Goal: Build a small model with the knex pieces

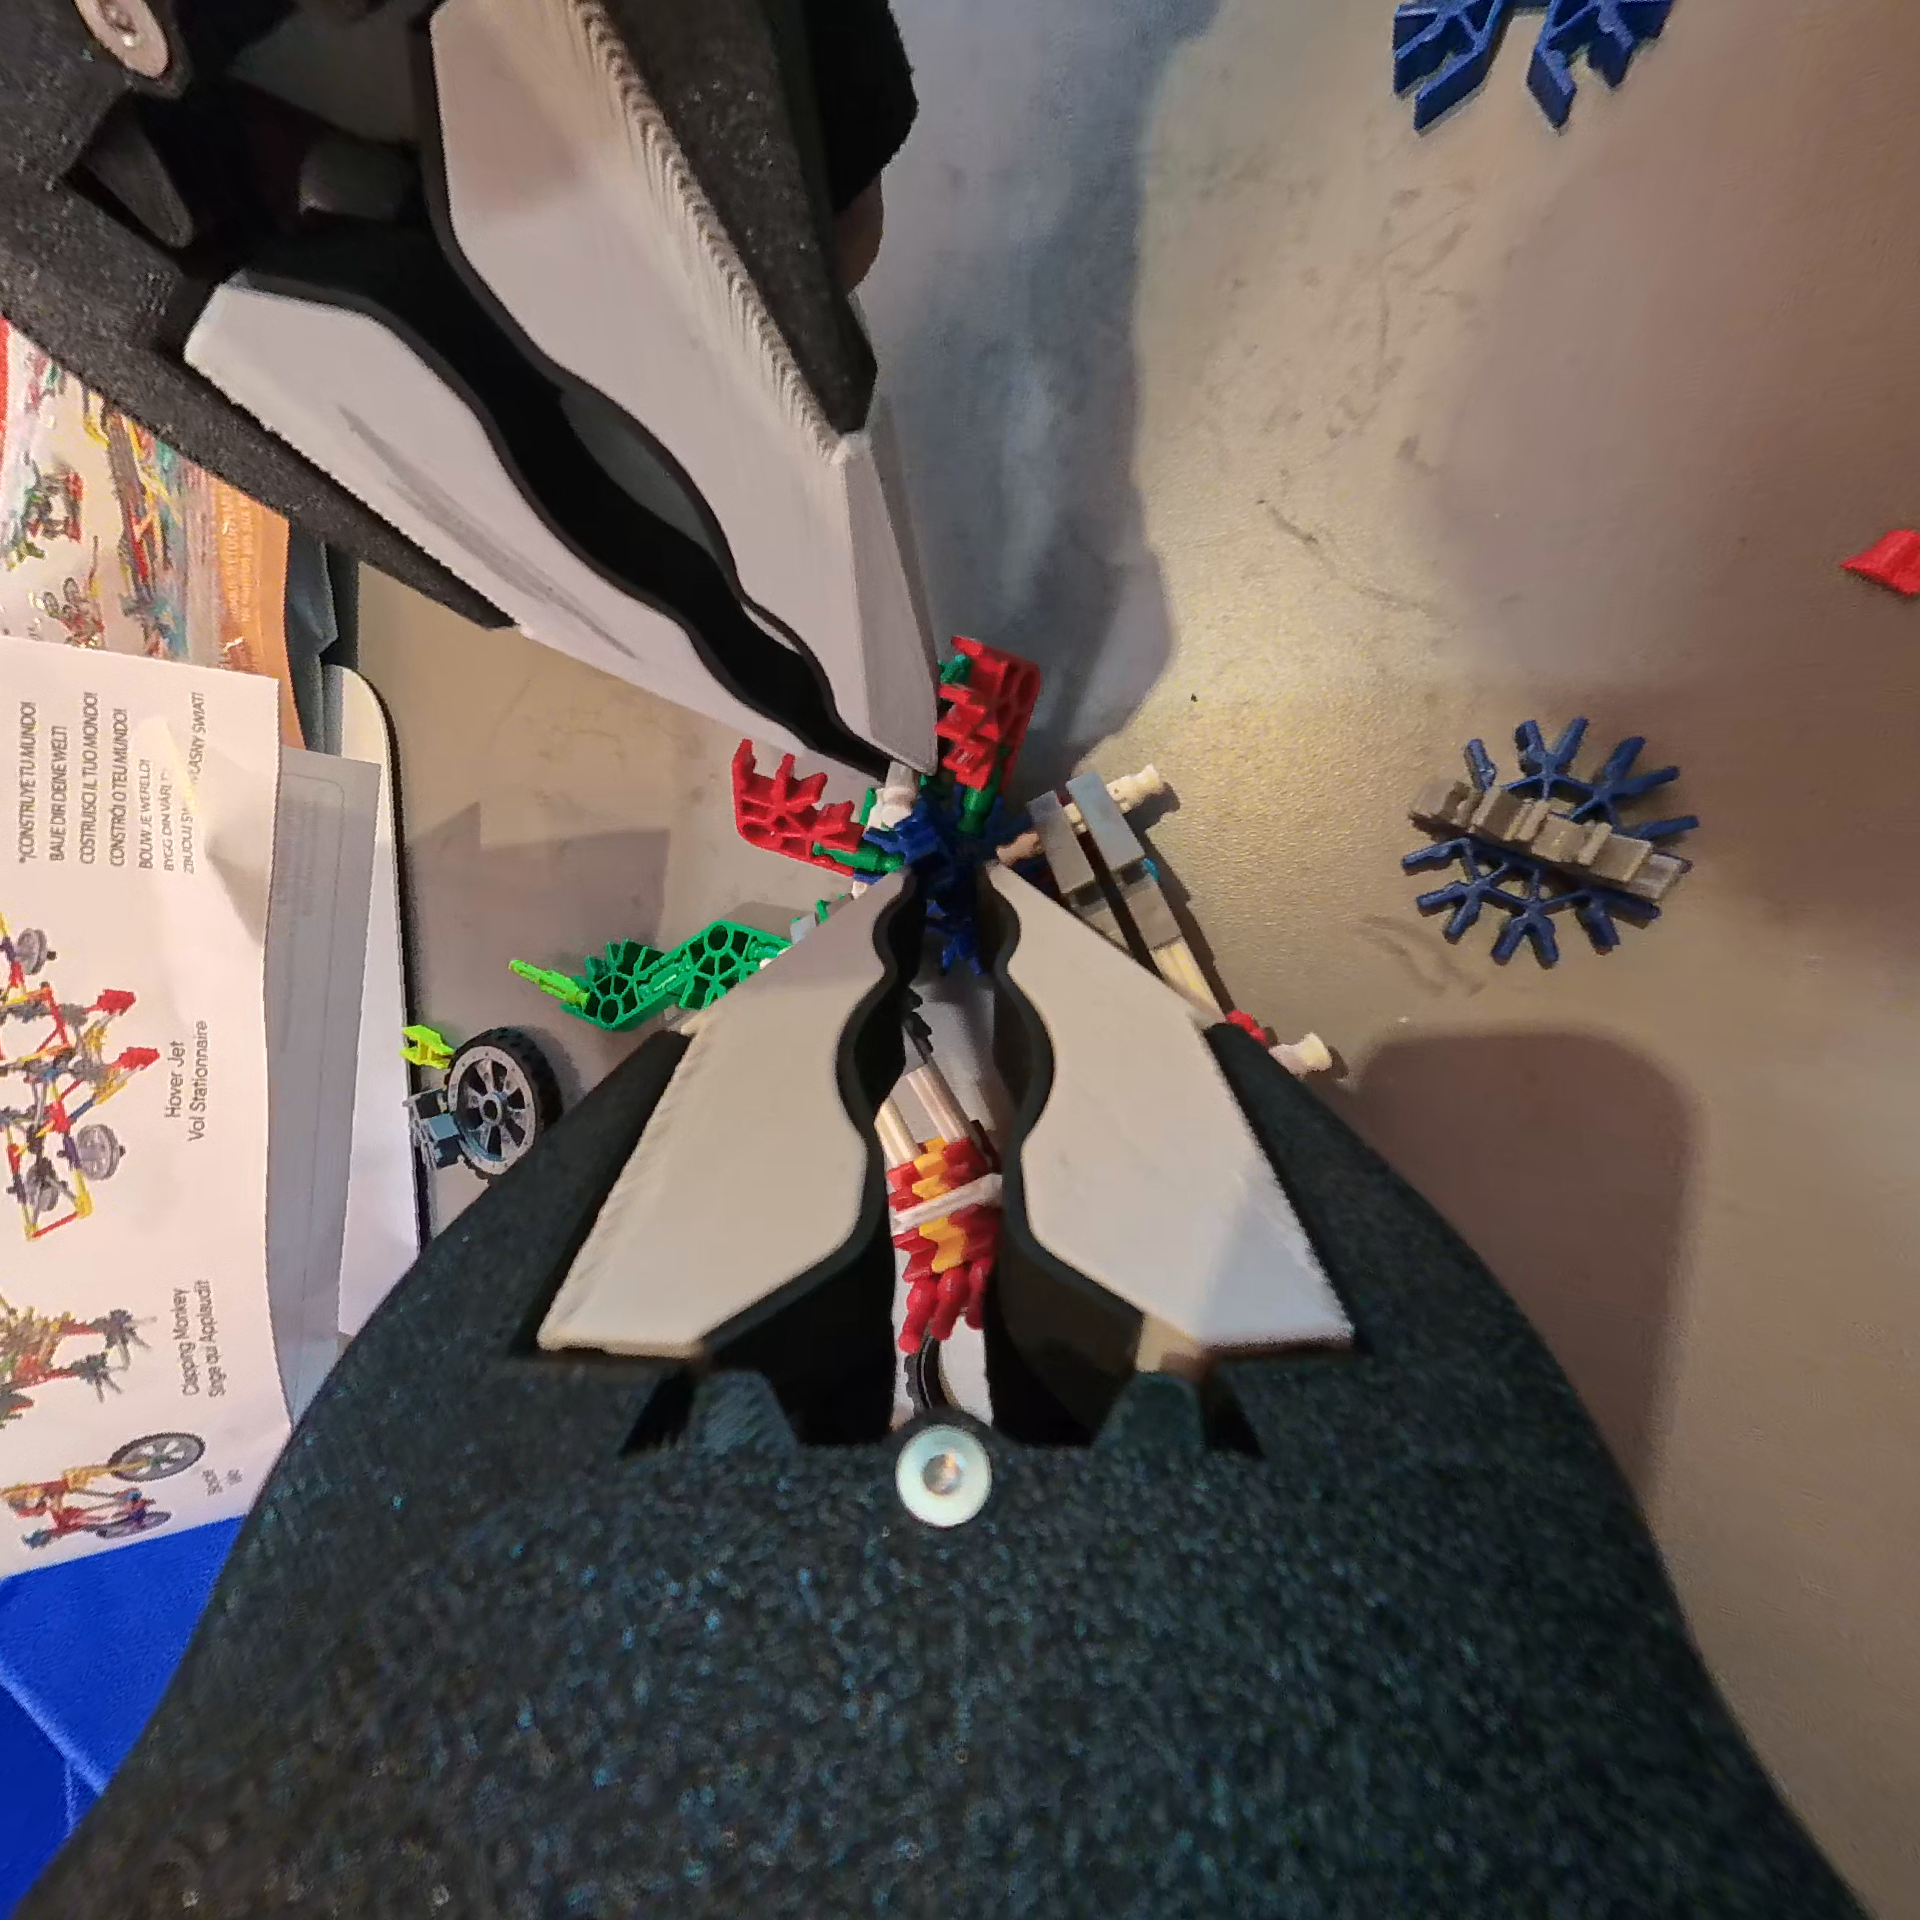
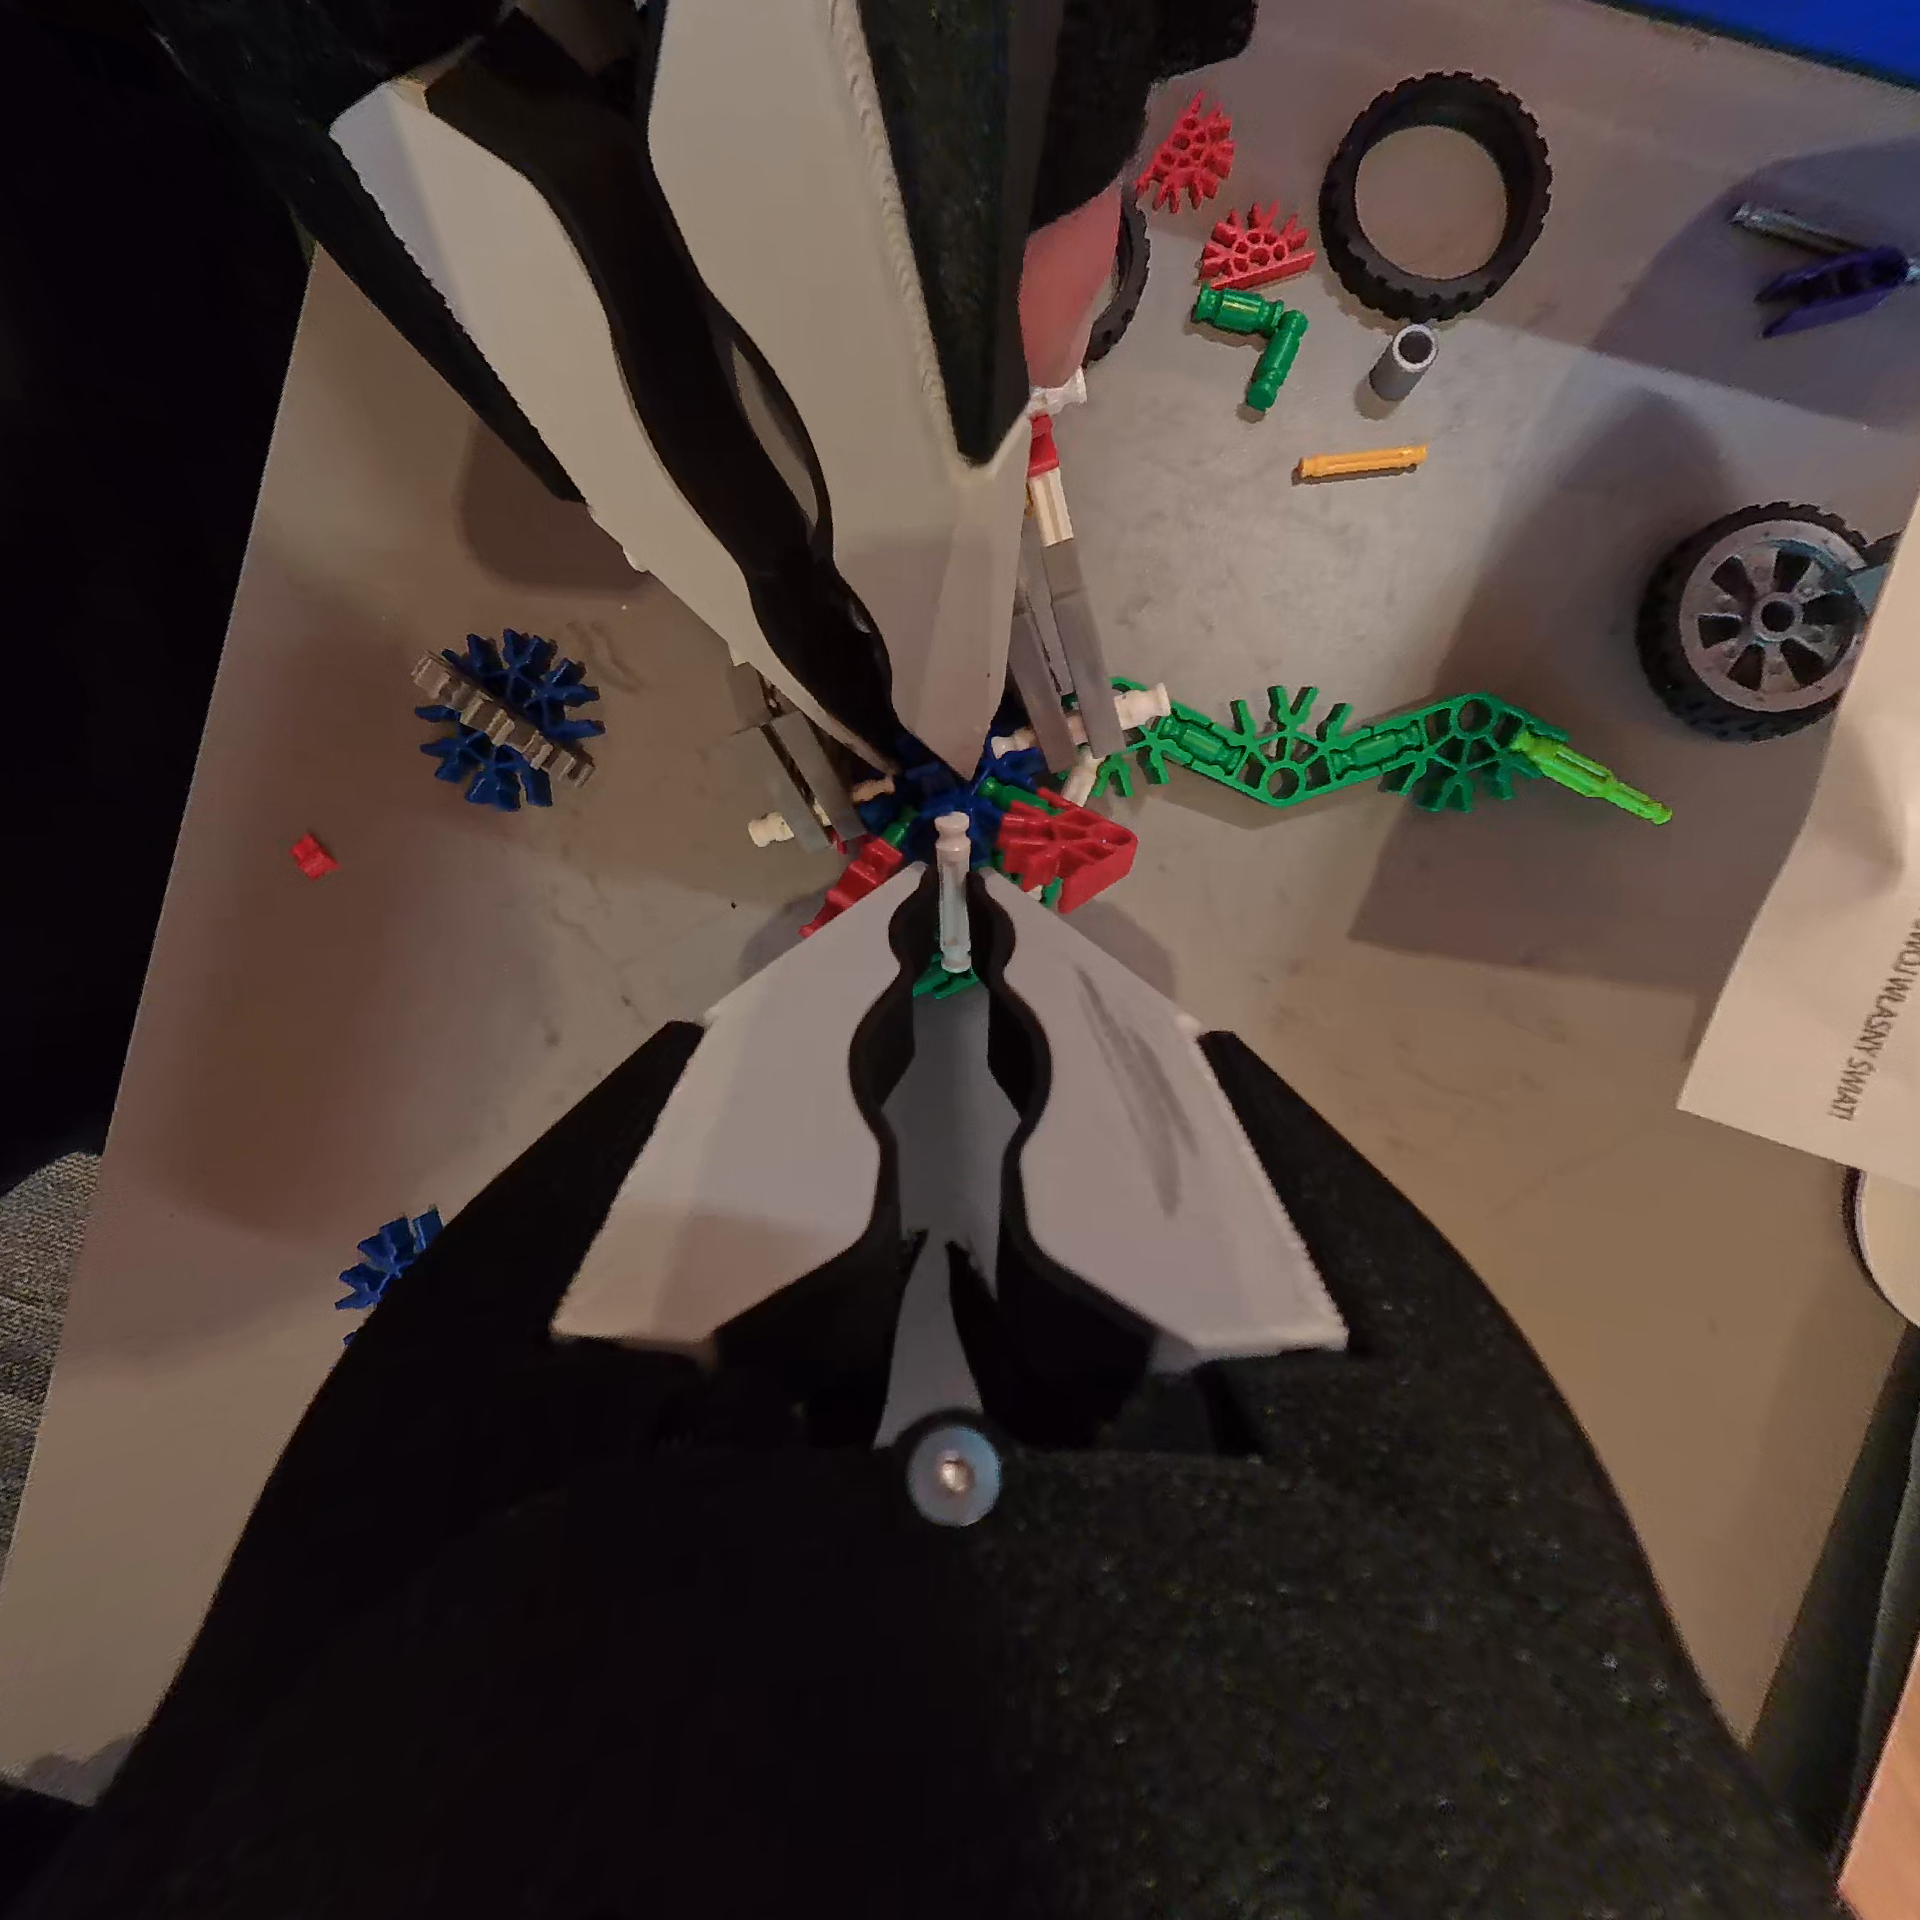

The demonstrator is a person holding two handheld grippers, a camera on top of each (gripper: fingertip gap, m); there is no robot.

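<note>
A toy construction model lies on the grey table: a blue hub connector (image 1: 951,847), red connectors (image 1: 987,717), a green connector chain (image 1: 675,966) and grey rods (image 1: 1101,842). My left gripper (image 1: 945,881) is shut on the blue hub. Red and yellow pieces (image 1: 940,1236) show beneath its fingers. My right gripper (image 2: 953,878) is shut on a short white rod (image 2: 952,894) that points into the blue hub (image 2: 925,790). The two grippers meet tip to tip at the hub. The right gripper (image 1: 914,753) comes in from the upper left in the left wrist view. The green chain (image 2: 1351,758) runs right.
A blue snowflake connector with a grey piece (image 1: 1548,842) (image 2: 509,717) lies apart. A wheel (image 2: 1766,623), a tyre (image 2: 1434,197), red connectors (image 2: 1257,244), green rods (image 2: 1257,332), a grey spacer (image 2: 1403,364) and a yellow rod (image 2: 1361,462) lie loose. An instruction sheet (image 1: 135,1039) covers the table's side.
</note>
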